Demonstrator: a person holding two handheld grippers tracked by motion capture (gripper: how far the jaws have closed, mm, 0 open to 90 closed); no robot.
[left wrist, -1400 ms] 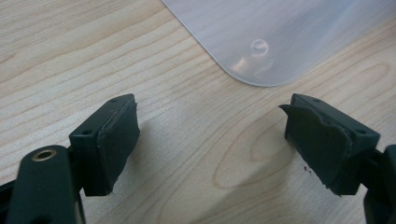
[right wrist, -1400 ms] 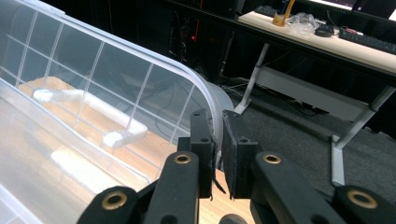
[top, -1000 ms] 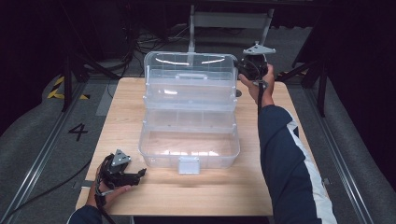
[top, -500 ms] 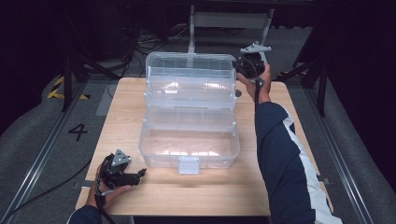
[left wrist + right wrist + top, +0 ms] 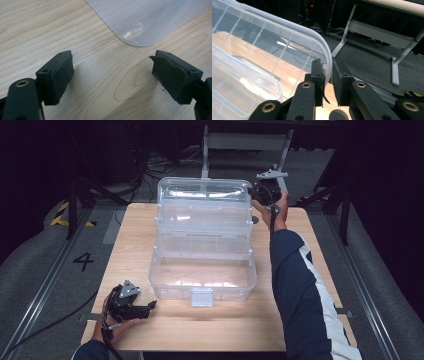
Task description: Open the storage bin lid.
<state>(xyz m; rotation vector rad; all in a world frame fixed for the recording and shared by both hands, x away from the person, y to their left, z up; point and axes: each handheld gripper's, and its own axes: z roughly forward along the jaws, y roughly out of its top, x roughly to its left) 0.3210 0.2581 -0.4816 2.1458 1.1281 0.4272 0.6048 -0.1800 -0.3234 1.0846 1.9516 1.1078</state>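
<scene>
A clear plastic tiered box [image 5: 202, 279] stands in the middle of the wooden table [image 5: 300, 245], its lid [image 5: 202, 200] raised at the back. My right gripper [image 5: 257, 195] is at the lid's back right corner. In the right gripper view the lid's rim [image 5: 325, 53] runs between the jaws of that gripper [image 5: 327, 67]. They have just been opening a little, and a thin gap shows beside the rim. My left gripper [image 5: 148, 309] rests open on the table near the box's front left corner [image 5: 140, 22], nothing between its pads [image 5: 62, 75].
A white latch [image 5: 201, 296] hangs at the box's front. A metal table frame [image 5: 352, 25] and cables stand on the dark floor behind the table. Bare wood lies to the left, right and front of the box.
The right gripper has sunk slightly with the lid's corner, and the lid leans a little further back. The left gripper has kept still.
</scene>
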